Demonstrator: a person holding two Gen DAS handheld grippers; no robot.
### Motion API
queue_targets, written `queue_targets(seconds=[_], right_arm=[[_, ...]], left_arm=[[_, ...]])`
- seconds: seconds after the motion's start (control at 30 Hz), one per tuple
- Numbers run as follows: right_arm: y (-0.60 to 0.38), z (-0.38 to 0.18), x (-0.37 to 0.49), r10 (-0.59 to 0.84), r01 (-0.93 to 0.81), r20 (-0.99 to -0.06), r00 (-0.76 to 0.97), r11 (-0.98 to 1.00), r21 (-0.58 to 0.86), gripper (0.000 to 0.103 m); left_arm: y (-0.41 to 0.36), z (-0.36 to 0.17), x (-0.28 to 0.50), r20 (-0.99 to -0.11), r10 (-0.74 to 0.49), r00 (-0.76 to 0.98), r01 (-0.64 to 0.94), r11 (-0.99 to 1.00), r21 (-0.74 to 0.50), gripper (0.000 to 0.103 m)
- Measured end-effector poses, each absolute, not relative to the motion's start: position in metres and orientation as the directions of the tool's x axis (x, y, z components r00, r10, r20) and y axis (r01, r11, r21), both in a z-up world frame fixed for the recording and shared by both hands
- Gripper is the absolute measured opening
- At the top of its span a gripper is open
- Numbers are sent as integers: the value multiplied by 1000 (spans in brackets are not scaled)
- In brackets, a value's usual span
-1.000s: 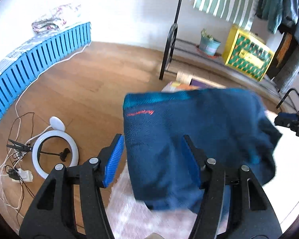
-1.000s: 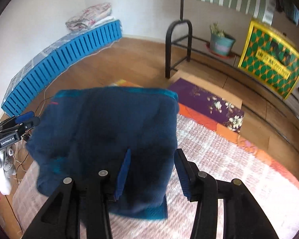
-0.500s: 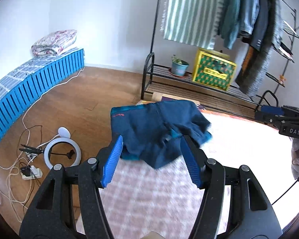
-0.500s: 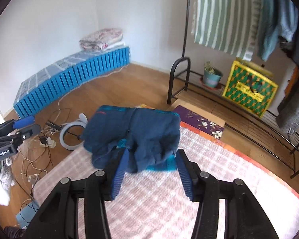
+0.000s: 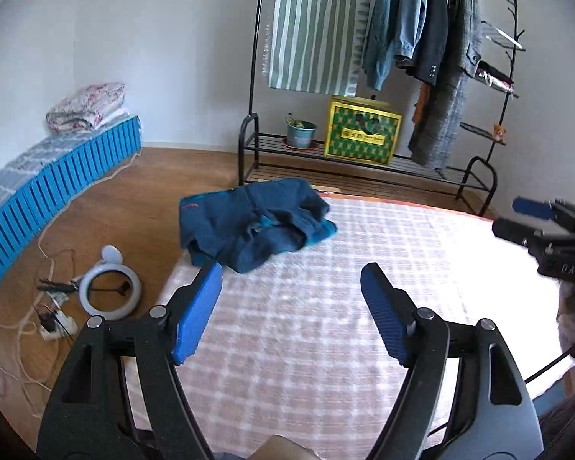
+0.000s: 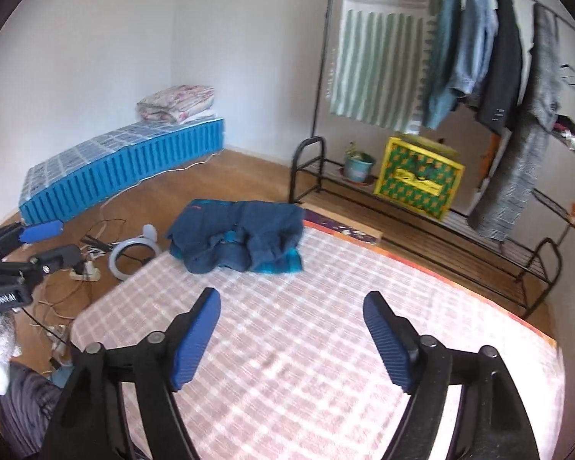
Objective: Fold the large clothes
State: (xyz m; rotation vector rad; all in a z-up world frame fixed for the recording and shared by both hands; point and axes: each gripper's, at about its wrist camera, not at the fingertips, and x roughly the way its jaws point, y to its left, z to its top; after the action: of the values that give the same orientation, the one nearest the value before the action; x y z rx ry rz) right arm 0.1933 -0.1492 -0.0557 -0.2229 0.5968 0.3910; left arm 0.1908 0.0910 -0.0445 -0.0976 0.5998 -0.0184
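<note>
Both tools angled downward over checked bed cover (image 5: pixel 326 326). Left tool (image 5: pixel 291 280) and right tool (image 6: pixel 292 306) released, jaws just opened wider, nothing between. Blue garment (image 5: pixel 253 226) lies crumpled at cover's far left corner.

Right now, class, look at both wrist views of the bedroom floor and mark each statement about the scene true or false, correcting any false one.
1. The dark blue garment lies on a far corner of the pink checked rug. True.
2. The left hand-held gripper is clamped on the garment. False: its jaws are open with nothing between them, and the garment lies well ahead of it.
3. The right hand-held gripper is open and empty. True.
4. The garment is folded into a neat flat rectangle. False: it sits in a rumpled heap.
5. The white ring light lies on the rug. False: it lies on the wooden floor beside the rug.
</note>
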Motion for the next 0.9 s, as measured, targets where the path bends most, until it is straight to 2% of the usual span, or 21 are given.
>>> queue_targets(seconds=[0.17, 0.4, 0.53, 0.67, 0.9], right_arm=[[-175, -66, 177, 264, -359, -571, 777, 932, -58, 86], [-197, -80, 169, 227, -289, -553, 802, 957, -27, 92], [-200, -90, 174, 207, -266, -559, 803, 964, -27, 95], [-202, -98, 177, 179, -239, -561, 808, 971, -33, 98], [-199, -104, 178, 120, -188, -549, 828, 980, -69, 103]], left_arm=[[76, -54, 181, -553, -28, 832, -32, 995, -98, 85], [57, -68, 179, -541, 12, 841, -50, 997, -56, 86], [48, -74, 179, -519, 56, 853, -70, 998, -7, 101], [49, -77, 182, -506, 62, 860, -79, 997, -11, 101], [55, -90, 193, -542, 117, 832, -147, 989, -12, 103]])
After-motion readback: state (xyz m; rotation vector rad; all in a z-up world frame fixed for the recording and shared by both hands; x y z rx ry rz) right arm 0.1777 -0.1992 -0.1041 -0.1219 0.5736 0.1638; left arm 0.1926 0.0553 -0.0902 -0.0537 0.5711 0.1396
